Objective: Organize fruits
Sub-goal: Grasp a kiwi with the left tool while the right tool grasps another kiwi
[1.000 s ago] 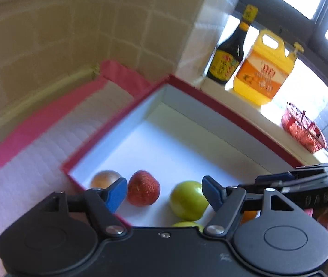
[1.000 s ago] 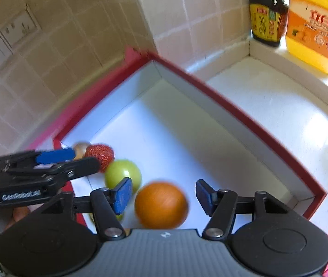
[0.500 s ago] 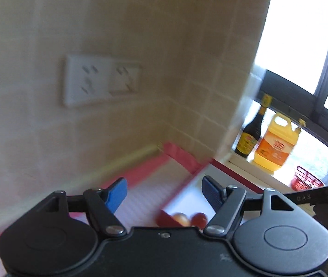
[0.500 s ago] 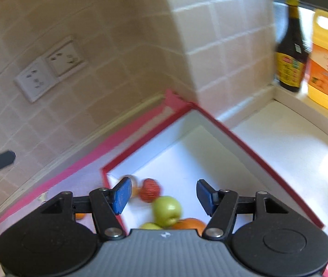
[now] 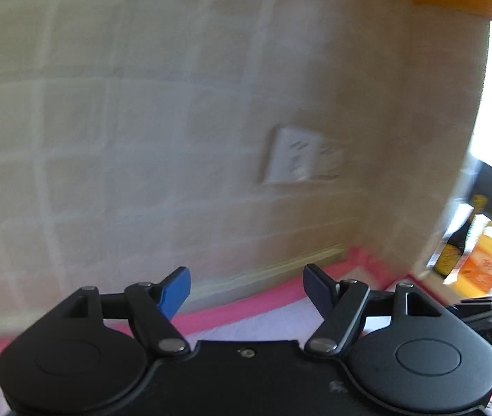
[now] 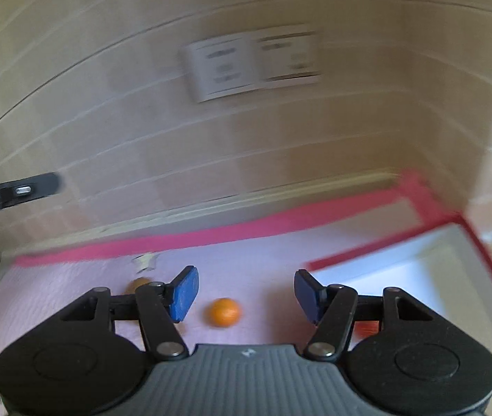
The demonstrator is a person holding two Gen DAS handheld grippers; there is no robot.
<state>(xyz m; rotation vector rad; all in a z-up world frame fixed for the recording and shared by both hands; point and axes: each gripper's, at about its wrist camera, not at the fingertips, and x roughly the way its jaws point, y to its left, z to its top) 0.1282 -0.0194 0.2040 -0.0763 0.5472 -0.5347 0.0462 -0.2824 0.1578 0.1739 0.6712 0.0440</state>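
My right gripper (image 6: pixel 244 293) is open and empty, held above the pink mat (image 6: pixel 246 256). A small orange fruit (image 6: pixel 224 312) lies on the mat between its fingers, farther off. Another orange-brown fruit (image 6: pixel 139 283) shows partly behind the left finger. The red-rimmed white box (image 6: pixel 454 239) is at the right; a red fruit (image 6: pixel 366 328) peeks out behind the right finger. My left gripper (image 5: pixel 246 287) is open and empty, tilted up toward the tiled wall, over the pink mat (image 5: pixel 263 322). It also shows at the left edge of the right wrist view (image 6: pixel 14 192).
A tiled wall with a double socket (image 6: pixel 253 60) stands behind the mat. A dark sauce bottle (image 5: pixel 454 253) and an orange jug (image 5: pixel 481 263) stand on the sill at the right. Both views are blurred by motion.
Both grippers have lifted and swung left, away from the box. The orange dropped from the right gripper stays in the box, now out of view. Loose fruits on the mat have come into view.
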